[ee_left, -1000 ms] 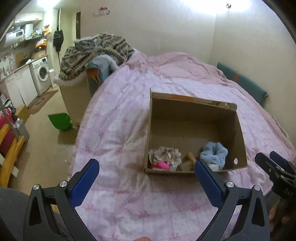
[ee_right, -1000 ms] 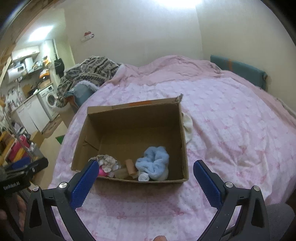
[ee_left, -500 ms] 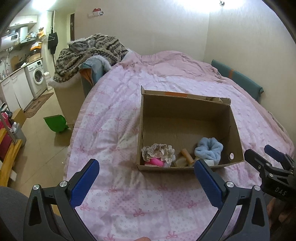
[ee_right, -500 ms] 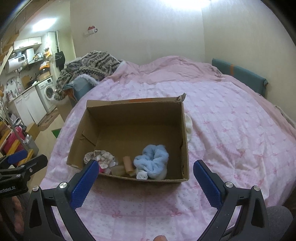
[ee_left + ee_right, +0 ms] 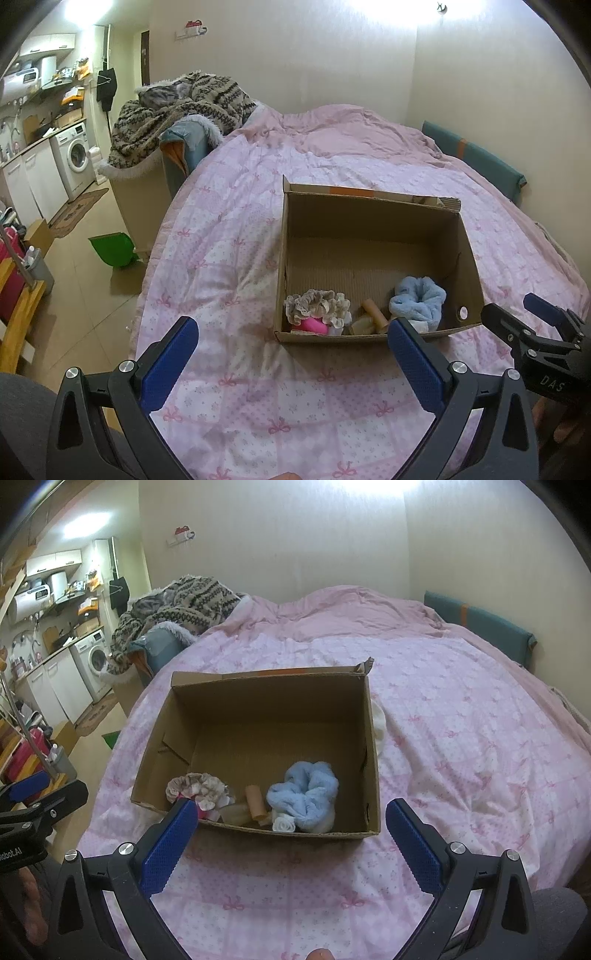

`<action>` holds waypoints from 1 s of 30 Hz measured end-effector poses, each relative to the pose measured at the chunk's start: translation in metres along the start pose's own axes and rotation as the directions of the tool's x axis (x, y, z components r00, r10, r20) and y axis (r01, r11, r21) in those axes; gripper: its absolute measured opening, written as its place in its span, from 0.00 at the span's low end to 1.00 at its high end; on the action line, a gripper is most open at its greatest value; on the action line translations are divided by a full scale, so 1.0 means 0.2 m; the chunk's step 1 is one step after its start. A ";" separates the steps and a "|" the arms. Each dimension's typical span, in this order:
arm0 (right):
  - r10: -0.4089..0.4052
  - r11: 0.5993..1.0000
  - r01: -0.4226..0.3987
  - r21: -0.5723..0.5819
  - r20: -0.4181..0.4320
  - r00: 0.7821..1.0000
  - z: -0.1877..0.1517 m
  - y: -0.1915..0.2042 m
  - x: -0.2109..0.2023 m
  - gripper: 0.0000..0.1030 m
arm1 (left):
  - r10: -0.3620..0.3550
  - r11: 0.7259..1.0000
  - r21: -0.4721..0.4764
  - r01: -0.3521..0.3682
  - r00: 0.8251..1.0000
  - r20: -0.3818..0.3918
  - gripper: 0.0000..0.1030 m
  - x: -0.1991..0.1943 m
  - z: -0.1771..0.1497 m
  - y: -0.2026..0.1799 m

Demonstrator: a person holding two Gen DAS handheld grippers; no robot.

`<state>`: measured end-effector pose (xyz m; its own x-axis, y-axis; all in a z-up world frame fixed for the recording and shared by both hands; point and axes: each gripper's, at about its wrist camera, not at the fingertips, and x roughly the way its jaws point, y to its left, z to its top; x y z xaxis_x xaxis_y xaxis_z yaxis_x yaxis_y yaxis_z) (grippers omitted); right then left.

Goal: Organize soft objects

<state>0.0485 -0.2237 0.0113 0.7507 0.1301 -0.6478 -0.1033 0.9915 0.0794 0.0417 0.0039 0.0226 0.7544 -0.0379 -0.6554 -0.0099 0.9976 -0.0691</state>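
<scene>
Right wrist view, white cloth point(image 5: 379, 723) behind cardboard box point(image 5: 373, 760)

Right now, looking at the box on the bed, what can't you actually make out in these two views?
- Pink item: both views, mostly covered by the beige frilly scrunchie; its kind is unclear.
- White thing beside the cardboard box: right wrist view, hidden behind the box wall; missing from the left wrist view.
- Small pale pieces near the tan roll: too small to identify.
- Blue scrunchie: its underside is hidden.

Both views farther back from cardboard box point(image 5: 373, 266), right gripper point(image 5: 517, 314) higher in left view
</scene>
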 end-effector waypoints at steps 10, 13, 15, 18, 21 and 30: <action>0.001 1.000 -0.001 0.000 0.000 1.000 0.00 0.00 0.00 1.00 | 0.002 1.000 0.001 -0.002 1.000 -0.001 0.99 0.00 0.00 0.00; 0.001 1.000 -0.001 0.002 -0.001 1.000 0.00 0.00 0.00 1.00 | 0.001 1.000 0.000 -0.001 1.000 0.000 0.99 0.00 0.01 0.00; 0.000 1.000 0.000 0.002 -0.002 1.000 0.00 0.00 0.00 1.00 | 0.000 1.000 0.000 0.000 1.000 0.001 0.99 0.00 0.01 0.00; 0.003 1.000 -0.003 0.004 -0.001 1.000 0.00 0.00 0.00 1.00 | 0.002 1.000 0.002 -0.002 1.000 -0.002 0.99 0.00 0.00 0.00; 0.007 1.000 -0.007 0.005 0.000 1.000 0.00 0.00 0.00 1.00 | 0.005 1.000 0.002 -0.005 1.000 -0.003 0.99 -0.01 0.01 0.00; 0.009 1.000 -0.009 0.010 0.000 1.000 0.00 0.00 0.00 1.00 | 0.005 1.000 -0.002 -0.005 1.000 -0.001 0.99 0.00 0.01 0.00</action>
<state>0.0480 -0.2240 0.0104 0.7496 0.1392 -0.6470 -0.1038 0.9903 0.0927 0.0430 0.0048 0.0252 0.7536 -0.0335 -0.6565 -0.0144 0.9976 -0.0673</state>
